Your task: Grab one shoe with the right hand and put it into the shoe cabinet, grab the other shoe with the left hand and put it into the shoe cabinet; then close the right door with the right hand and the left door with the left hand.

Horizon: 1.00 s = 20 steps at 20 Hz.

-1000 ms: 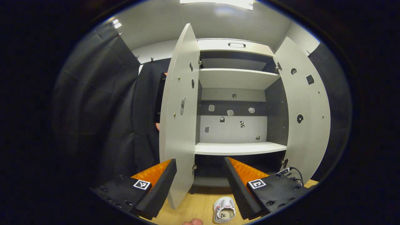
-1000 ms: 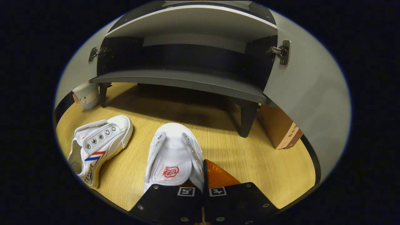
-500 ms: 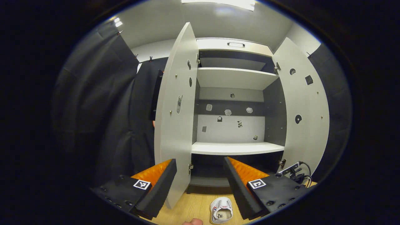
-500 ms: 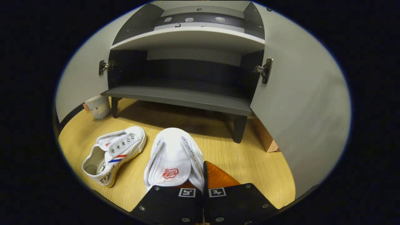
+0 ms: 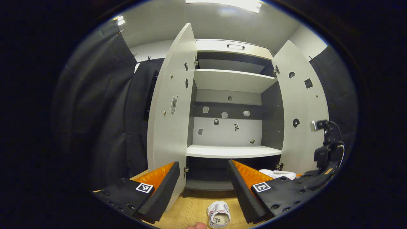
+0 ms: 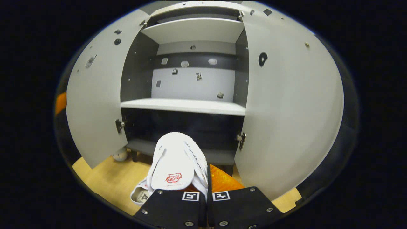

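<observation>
My right gripper is shut on a white canvas shoe, held by its side wall off the floor, toe pointing at the open shoe cabinet. This held shoe also shows low at the right in the left gripper view, with the right gripper's body behind it. The second white shoe lies on the wooden floor below my left gripper, which is open and holds nothing. A part of that shoe peeks out under the held one. Both cabinet doors, left and right, stand wide open.
The cabinet has a white middle shelf, a dark bottom shelf and an upper shelf. A small plush toy sits on the floor by the left cabinet leg. Black cloth hangs to the left.
My right gripper has lifted its shoe off the floor and tilted up to face the cabinet's shelves. It has come into the left gripper view at the right. The left gripper stays open.
</observation>
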Each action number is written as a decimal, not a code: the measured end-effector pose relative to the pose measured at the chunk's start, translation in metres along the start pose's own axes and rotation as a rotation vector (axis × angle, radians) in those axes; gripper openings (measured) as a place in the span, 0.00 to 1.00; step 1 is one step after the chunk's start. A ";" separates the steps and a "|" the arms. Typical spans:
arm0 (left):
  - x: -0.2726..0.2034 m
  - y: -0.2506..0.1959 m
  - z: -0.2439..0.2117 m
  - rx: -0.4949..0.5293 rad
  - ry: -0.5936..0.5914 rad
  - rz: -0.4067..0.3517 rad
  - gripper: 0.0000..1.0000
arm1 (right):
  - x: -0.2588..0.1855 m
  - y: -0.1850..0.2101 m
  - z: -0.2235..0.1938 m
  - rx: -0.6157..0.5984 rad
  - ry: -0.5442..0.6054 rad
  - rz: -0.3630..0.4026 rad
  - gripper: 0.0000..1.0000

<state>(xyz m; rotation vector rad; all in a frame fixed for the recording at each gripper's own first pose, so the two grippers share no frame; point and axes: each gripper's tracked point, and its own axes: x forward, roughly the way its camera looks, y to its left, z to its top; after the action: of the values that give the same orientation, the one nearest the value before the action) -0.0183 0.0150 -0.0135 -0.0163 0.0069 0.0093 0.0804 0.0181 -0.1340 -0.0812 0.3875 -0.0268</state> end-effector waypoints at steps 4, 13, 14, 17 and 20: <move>-0.003 0.000 -0.003 0.004 0.007 -0.006 0.98 | 0.026 0.006 0.102 0.069 -0.103 0.004 0.00; -0.014 0.016 -0.005 0.018 0.028 0.025 0.98 | 0.194 0.006 0.177 0.006 -0.030 -0.114 0.01; -0.016 0.019 -0.005 0.028 0.026 0.032 0.98 | 0.210 0.003 0.171 -0.010 -0.002 -0.136 0.01; -0.019 0.023 -0.007 0.024 0.030 0.040 0.98 | 0.252 -0.005 0.146 -0.021 0.096 -0.191 0.01; -0.020 0.026 -0.017 0.014 0.059 0.046 0.98 | 0.272 -0.010 0.130 0.015 0.149 -0.221 0.00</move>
<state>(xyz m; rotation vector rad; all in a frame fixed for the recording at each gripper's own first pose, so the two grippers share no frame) -0.0382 0.0405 -0.0308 -0.0027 0.0668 0.0548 0.3813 0.0060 -0.1156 -0.1068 0.5259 -0.2547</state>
